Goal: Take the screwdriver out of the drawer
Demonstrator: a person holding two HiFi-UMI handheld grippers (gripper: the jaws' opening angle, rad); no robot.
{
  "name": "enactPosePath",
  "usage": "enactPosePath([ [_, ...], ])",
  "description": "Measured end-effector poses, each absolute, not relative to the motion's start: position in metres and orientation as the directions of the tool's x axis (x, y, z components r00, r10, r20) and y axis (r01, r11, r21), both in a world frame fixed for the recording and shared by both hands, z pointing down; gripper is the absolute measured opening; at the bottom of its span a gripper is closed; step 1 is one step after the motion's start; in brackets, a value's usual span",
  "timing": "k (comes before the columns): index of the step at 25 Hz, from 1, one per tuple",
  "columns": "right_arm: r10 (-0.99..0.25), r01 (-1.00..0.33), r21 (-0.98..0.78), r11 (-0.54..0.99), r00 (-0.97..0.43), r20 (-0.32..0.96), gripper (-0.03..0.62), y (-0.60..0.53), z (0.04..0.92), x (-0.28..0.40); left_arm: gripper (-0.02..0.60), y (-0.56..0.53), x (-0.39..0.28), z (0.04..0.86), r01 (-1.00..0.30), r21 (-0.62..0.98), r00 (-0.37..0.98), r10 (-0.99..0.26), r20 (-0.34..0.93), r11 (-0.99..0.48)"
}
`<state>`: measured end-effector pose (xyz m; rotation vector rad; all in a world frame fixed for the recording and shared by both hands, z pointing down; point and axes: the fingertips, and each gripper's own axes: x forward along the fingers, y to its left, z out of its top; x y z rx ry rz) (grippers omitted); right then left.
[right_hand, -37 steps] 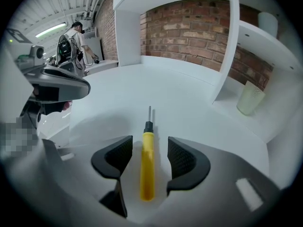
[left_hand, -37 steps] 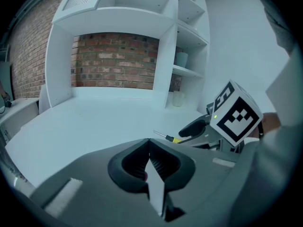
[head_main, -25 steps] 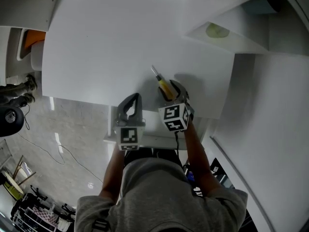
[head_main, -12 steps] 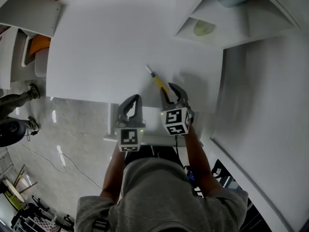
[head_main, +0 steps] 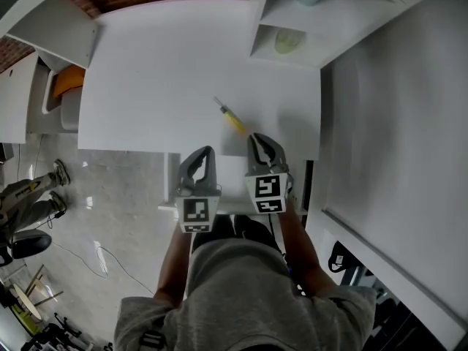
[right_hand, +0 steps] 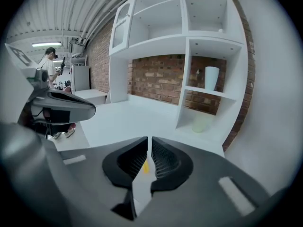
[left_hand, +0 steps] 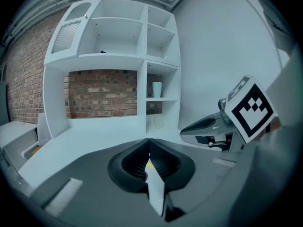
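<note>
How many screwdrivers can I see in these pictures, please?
1. The screwdriver lies on the white table, near its front edge, toward the right side. Others may be hidden from view.

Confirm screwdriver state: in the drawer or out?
Out. The screwdriver lies flat on the white desktop, in the open.

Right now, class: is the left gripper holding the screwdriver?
No, the screwdriver lies on the white tabletop, ahead of the left gripper, whose jaws are shut.
</note>
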<state>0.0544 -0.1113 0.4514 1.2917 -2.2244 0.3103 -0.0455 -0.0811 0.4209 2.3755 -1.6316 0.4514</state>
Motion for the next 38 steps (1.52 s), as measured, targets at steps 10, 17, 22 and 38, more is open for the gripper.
enactPosePath([
  [10, -0.800, -0.878, 0.074, 0.474, -0.393, 0.453, 0.005, -0.064, 0.405, 0.078, 0.012, -0.039, -0.028, 0.371, -0.935, -0.036, 0.328, -0.901, 0.285, -0.352],
  [17, -0.826, -0.869, 0.100, 0.485, -0.418, 0.379, 0.005, -0.020, 0.370, 0.089, 0.012, 0.001, -0.017, 0.345, -0.939, -0.058, 0.318, -0.919, 0.236, -0.339],
  [22, -0.844, -0.875, 0.113, 0.471, -0.410, 0.347, 0.003, 0.008, 0.356, 0.107, 0.012, 0.029, -0.011, 0.335, -0.939, -0.071, 0.314, -0.924, 0.220, -0.336],
  [38, -0.851, -0.879, 0.127, 0.459, -0.395, 0.345, 0.003, 0.059, 0.354, 0.127, 0.012, 0.077, 0.001, 0.331, -0.936, -0.091, 0.315, -0.925, 0.212, -0.340],
])
